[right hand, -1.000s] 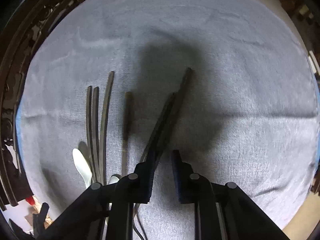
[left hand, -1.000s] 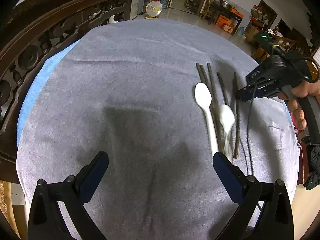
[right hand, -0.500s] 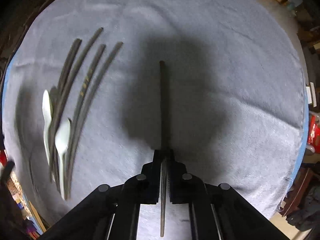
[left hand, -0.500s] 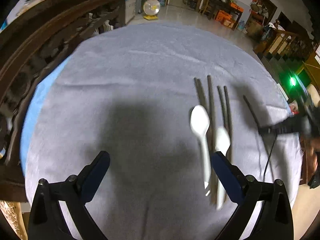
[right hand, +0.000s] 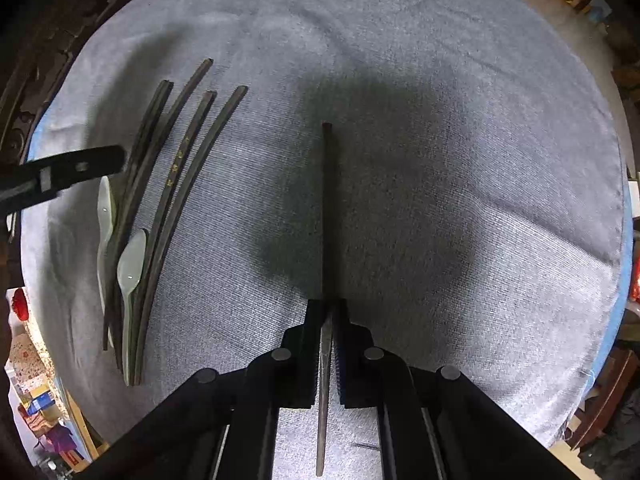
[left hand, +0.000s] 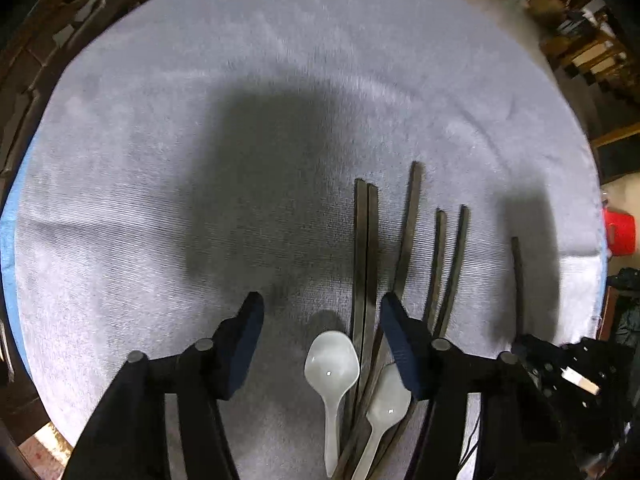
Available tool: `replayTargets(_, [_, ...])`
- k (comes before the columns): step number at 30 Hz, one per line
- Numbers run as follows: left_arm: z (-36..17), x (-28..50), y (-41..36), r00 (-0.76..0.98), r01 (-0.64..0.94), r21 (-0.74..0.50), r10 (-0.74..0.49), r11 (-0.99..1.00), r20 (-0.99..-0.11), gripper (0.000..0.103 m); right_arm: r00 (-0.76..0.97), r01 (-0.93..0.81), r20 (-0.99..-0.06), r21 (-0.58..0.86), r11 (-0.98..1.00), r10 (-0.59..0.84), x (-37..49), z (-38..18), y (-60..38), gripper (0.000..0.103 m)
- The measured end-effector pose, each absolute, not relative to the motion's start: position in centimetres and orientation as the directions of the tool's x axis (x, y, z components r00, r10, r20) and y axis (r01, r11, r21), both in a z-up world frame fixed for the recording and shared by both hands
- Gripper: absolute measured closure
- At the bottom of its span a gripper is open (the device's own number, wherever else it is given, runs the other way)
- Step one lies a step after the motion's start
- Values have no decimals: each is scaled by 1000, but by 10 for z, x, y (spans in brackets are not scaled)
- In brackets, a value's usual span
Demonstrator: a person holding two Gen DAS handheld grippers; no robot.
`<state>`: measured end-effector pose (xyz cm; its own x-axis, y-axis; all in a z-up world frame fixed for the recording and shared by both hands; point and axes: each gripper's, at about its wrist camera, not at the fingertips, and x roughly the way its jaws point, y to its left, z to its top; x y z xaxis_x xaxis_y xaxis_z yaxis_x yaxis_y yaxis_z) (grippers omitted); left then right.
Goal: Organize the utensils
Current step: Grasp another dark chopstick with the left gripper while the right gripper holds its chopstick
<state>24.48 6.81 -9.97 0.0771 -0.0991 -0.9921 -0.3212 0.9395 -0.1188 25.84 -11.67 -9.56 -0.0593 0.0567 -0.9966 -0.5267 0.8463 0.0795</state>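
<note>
Several dark chopsticks (left hand: 366,264) lie side by side on the grey cloth (left hand: 200,160), with two white plastic spoons (left hand: 332,368) among them. My left gripper (left hand: 322,320) is open, low over the near ends of the chopsticks and the spoon bowls. My right gripper (right hand: 327,308) is shut on a single dark chopstick (right hand: 327,208) that points straight ahead, apart from the group (right hand: 176,168). The spoons (right hand: 132,264) show at the left of the right wrist view. The held chopstick (left hand: 518,280) shows at the right of the left wrist view.
The cloth covers a round table with a blue edge (left hand: 6,240). Dark carved wooden furniture (left hand: 60,20) stands at the far left. A red object (left hand: 620,232) sits beyond the right edge. The left gripper's finger (right hand: 72,168) reaches in from the left of the right wrist view.
My left gripper has moved right and down over the spoons and chopsticks. My right gripper closed on one chopstick and carried it to the right, away from the group.
</note>
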Motion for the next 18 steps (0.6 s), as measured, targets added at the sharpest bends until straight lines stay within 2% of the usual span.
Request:
replayTargets(7, [-99, 249, 76, 61, -321, -99, -84, 942, -995, 50, -78, -531, -992, 122, 838, 96, 275, -89, -158, 95])
replayTargets(9, [-97, 247, 82, 55, -328, -97, -84, 940, -995, 59, -81, -533, -992, 128, 837, 100, 283, -99, -167, 95])
replayTargets(13, [-97, 247, 87, 46, -328, -97, -86, 940, -995, 60, -84, -540, -992, 127, 832, 96, 289, -97, -174, 95])
replayTargets(16, [-95, 254, 78, 26, -311, -35, -29, 950, -999, 62, -86, -542, -992, 123, 831, 91, 291, -95, -178, 95])
replayTargets(18, [-94, 259, 71, 19, -294, -14, -9, 956, -1000, 80, -93, -540, -992, 125, 832, 88, 291, -89, -182, 95])
